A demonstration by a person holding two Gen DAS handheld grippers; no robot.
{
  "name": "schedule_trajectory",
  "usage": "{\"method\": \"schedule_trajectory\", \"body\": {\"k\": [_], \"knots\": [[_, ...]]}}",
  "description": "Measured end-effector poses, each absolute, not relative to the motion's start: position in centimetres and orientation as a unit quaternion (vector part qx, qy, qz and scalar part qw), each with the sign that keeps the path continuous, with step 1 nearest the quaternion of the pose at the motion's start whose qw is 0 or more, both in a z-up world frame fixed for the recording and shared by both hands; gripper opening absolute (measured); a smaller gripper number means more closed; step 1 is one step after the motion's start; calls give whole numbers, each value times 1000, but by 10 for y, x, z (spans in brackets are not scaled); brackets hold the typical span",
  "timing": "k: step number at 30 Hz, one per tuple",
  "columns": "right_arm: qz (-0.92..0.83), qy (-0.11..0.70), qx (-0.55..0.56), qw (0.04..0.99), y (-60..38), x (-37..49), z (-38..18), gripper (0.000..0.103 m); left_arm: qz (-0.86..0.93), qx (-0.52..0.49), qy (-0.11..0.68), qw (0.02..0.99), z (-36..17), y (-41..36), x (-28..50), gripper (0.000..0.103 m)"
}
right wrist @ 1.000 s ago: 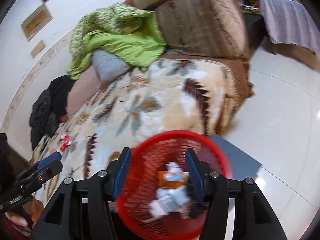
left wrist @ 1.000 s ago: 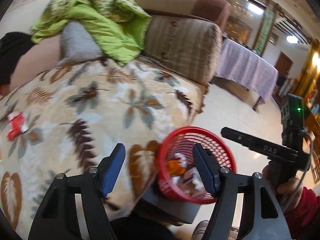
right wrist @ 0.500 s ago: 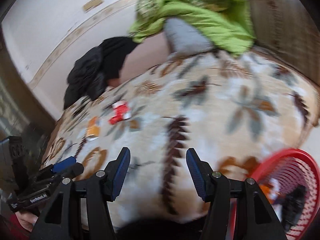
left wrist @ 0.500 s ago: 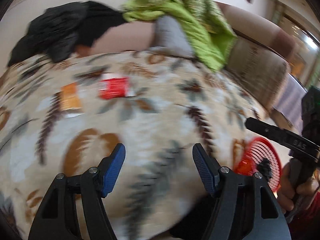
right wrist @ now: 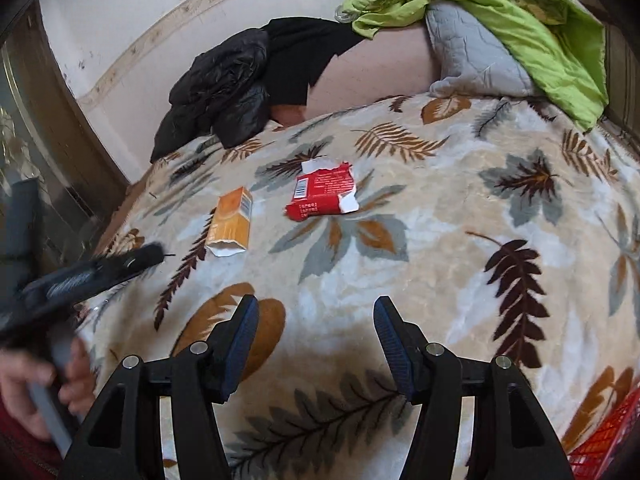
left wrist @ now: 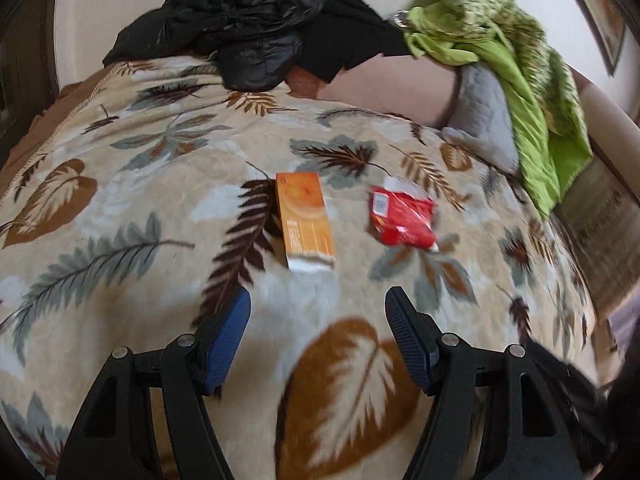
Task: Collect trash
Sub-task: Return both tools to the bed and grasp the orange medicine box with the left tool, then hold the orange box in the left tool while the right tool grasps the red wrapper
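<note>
An orange carton lies flat on the leaf-patterned blanket, with a torn red wrapper to its right. My left gripper is open and empty, hovering just short of the carton. My right gripper is open and empty over the blanket, short of the red wrapper and the orange carton. The left gripper's body shows blurred at the left of the right wrist view. A corner of the red mesh basket shows at the bottom right.
A black jacket lies heaped at the back of the sofa. A green cloth drapes over a grey cushion at the back right. A wall with a patterned border runs behind.
Both grippers have swung left, away from the red basket, and now face the carton and wrapper on the blanket. The basket has slid almost out of view. Both stay open.
</note>
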State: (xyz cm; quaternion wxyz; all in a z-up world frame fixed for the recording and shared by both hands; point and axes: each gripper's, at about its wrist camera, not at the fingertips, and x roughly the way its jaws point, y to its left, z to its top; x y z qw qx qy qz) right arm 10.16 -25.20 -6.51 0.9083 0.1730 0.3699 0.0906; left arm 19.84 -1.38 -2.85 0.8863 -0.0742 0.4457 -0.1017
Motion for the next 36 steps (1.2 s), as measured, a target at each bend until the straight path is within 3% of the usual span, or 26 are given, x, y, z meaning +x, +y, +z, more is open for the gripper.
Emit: {"method": "schedule_trajectory", "body": {"k": [12,13,14,15,22,28,36], "knots": [[98,370,240,892,-279,111,-73,64,-29,-46,497,866,-88,-42,308,71],[99,371,243,891,-280,112,-73,64,-26,-51,494,867,-91,-41,312,69],[101,373,246,889,-280,113,-74,64,-23,-57,490,869,-93,-40,314,53],[101,374,247,888,-280,113,-75,64,-29,-61,493,867,-97,-39,316,45],[135,401,266,866,-284,134,-82,64,-59,-61,468,879,-85,-33,278,45],[148,385,162,897,-278,201,-64,64,-76,-77,456,884,-65,-18,223,45],[157,427,85,886,-262,308,-90,64,-81,-70,438,893,-70,-10,211,45]]}}
